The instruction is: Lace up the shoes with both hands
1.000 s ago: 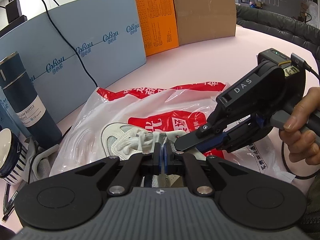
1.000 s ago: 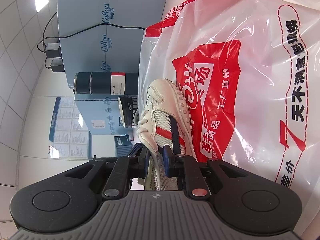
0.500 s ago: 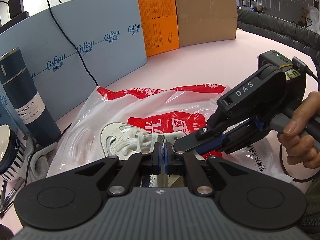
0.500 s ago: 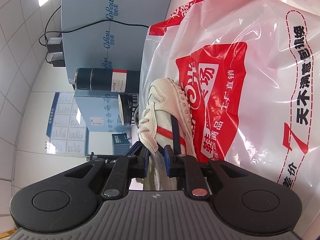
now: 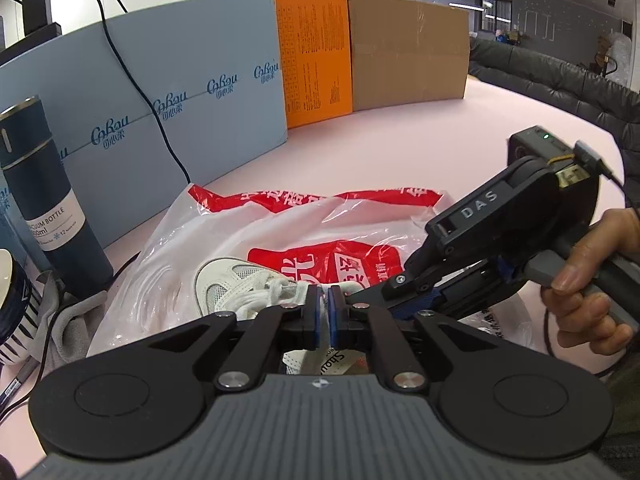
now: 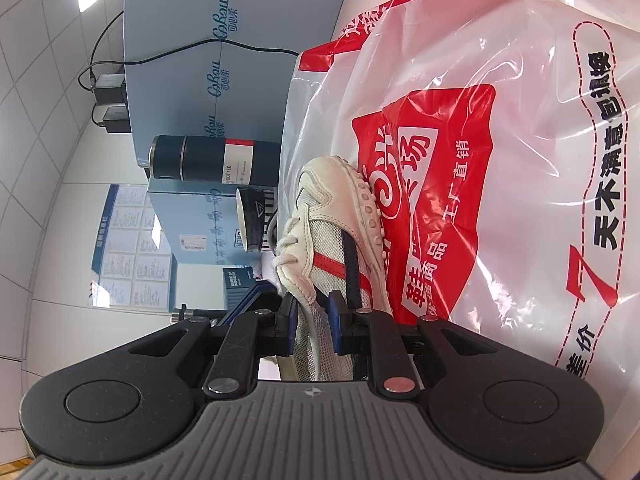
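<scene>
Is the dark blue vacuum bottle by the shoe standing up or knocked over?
Standing up. In the left wrist view the vacuum bottle stands on its base on the pink table, lid on top, beside the blue box.

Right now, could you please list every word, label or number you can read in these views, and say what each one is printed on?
"CoRou": repeated on the blue board.
"DAS": on the right gripper.
"BOTTLE" above "500ml", partly cut off: label of the dark flask.
"7": on the plastic bag, beside large Chinese characters.
"Shou", cut off: shoe insole.
Orange box print, wall sheets: too small.
</scene>
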Demonstrator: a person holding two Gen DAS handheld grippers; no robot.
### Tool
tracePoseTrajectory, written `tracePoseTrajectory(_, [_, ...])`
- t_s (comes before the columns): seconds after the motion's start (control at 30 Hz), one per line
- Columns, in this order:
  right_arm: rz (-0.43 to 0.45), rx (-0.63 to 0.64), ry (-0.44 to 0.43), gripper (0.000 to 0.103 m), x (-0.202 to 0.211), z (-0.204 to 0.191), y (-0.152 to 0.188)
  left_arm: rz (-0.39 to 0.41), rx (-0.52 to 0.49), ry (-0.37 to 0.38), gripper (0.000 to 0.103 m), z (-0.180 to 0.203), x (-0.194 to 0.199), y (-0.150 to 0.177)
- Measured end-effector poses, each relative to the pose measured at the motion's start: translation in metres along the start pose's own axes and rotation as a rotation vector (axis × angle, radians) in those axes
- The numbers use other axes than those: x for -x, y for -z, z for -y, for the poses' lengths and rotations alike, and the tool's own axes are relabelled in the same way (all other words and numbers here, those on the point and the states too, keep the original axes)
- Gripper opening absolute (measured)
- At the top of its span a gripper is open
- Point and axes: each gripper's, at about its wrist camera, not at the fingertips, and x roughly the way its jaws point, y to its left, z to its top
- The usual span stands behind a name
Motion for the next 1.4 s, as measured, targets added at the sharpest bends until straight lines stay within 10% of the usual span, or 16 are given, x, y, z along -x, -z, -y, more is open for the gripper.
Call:
tracePoseTrajectory(0.13, [0.002, -0.005, -0.001, 0.016, 0.000, -0.001, 0.001, 0.019, -0.004, -0.023, 0.049, -0.002, 0.018, 0.006])
tracePoseTrajectory(0.5, [0.001, -0.009, 0.001, 0.016, 0.000, -0.001, 0.000, -0.038, -0.270, -0.133, 0.039, 0.027, 0.012, 0.014])
tracePoseTrajectory(0.7, [0.003, -0.008, 0.002, 0.016, 0.001, -0.001, 0.000, -0.039, -0.337, -0.115, 0.000, 0.044, 0.008, 0.013])
tracePoseTrajectory(1.4, [0.007, -0.002, 0.003, 0.019, 0.003, -0.002, 0.002, -0.075, -0.458, -0.136, 0.029, 0.053, 0.012, 0.014])
